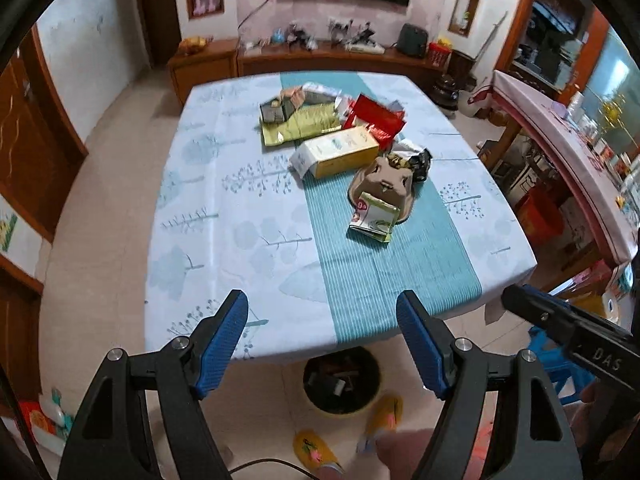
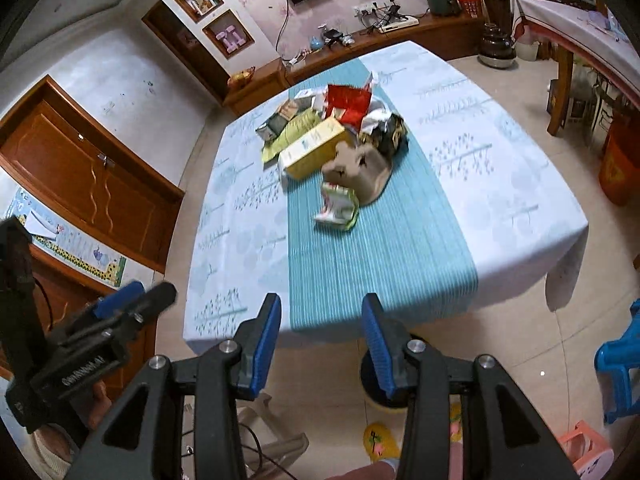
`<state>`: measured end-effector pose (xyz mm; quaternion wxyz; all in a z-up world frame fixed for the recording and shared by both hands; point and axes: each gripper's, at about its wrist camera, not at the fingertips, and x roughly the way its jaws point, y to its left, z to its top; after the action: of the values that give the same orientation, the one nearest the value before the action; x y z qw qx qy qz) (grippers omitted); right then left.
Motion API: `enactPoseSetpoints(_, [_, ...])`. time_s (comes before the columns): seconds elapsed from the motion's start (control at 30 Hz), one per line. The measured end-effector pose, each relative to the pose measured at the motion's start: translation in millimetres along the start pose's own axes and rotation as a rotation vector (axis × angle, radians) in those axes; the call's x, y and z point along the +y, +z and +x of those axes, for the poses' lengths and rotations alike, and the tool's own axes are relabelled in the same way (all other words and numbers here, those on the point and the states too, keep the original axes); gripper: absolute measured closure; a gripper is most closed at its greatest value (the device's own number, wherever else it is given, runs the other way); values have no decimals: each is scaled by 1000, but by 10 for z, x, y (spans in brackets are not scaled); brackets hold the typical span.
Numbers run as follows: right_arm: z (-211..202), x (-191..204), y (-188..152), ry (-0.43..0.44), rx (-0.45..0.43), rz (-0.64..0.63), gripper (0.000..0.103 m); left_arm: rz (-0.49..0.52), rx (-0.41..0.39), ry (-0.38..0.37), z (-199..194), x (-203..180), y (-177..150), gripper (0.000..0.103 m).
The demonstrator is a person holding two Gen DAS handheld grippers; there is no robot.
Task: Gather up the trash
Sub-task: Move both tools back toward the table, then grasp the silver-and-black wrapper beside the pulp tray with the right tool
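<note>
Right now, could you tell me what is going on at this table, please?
A person is standing at the near edge of the table, holding a gripper in each hand. The left tool and the right tool are both open and empty, raised above the table edge. A pile of trash (a yellow box, a red wrapper and other crumpled packets) sits untouched on the teal runner. A bin stands on the floor below the table edge.

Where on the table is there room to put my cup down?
The near half of the table is bare, from the front edge up to the green packet. The left side beside the yellow box is bare too, and the right side. The middle and far part, around the red wrapper, is crowded with trash.
</note>
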<state>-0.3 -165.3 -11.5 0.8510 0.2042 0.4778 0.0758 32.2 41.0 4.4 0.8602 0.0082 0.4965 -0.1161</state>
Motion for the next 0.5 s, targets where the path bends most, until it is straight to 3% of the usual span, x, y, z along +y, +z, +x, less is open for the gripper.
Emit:
enactPoseSetpoints(0.27, [309, -269, 634, 21, 28, -38, 61, -121, 63, 18, 523, -43, 317, 28])
enactPoseSetpoints(0.5, [925, -607, 1539, 51, 139, -137, 61, -364, 121, 55, 1099, -69, 729, 28])
